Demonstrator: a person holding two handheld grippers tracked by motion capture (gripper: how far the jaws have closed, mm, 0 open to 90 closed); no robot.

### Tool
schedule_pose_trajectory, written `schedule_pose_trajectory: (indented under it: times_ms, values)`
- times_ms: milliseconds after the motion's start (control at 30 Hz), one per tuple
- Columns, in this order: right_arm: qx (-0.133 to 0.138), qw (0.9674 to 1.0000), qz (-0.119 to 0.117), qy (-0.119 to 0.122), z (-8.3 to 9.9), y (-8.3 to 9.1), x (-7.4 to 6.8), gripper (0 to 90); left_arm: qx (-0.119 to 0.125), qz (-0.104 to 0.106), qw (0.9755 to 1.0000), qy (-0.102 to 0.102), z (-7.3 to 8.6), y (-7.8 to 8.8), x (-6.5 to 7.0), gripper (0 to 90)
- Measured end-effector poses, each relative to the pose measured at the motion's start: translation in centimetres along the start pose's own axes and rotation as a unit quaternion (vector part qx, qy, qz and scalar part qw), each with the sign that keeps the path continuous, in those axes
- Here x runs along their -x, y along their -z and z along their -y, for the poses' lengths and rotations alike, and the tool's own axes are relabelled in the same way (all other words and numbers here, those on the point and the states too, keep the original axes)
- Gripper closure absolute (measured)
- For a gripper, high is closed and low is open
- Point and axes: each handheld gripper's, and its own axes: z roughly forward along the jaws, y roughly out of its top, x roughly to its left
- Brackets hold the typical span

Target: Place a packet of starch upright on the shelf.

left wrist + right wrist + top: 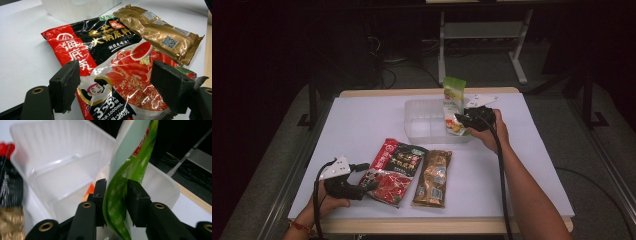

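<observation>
Right hand-held gripper (461, 120) has its jaws pinched tight on a green and white snack pouch (453, 102), holding it upright over the near-right corner of the clear plastic bin (422, 120). Probably held by the lower body so it can go down into the bin standing on end. In the right gripper view the pouch (130, 165) bends between the jaws, glossy green foil with a red patch on top; the bin's divider (67, 173) lies just left of the jaws, and the compartment beyond looks bare.

Left hand-held gripper (367, 186) has its jaws wide apart and holds nothing. The jaws straddle the near end of the red and black hotpot soup base packet (105, 70), which lies flat on the desk (362, 125) directly ahead, likely lined up as the next pick. Packet is shiny, with a cartoon chef and a tomato broth picture. A gold foil packet (160, 35) lies beyond and right of the jaws, its edge touching the red one, QR label up.
</observation>
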Motion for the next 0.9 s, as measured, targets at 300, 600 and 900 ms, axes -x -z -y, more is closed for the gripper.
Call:
schedule_pose_trajectory:
  times_ms: [300,600,900]
  values:
    - [-0.038,0.9983,-0.012,0.043,0.1,0.1,-1.0,74.0,-0.006,0.003,1.0,0.001,0.0,-0.2,0.1,23.2]
    - [-0.029,0.9985,-0.003,0.046,1.3,0.1,-1.9,74.8,-0.005,0.002,1.0,0.003,0.0,-0.2,0.2,23.2]
    - [-0.031,0.9985,0.014,0.044,1.1,0.2,-2.2,67.6,-0.002,0.002,1.0,0.002,0.0,-0.2,0.2,23.1]
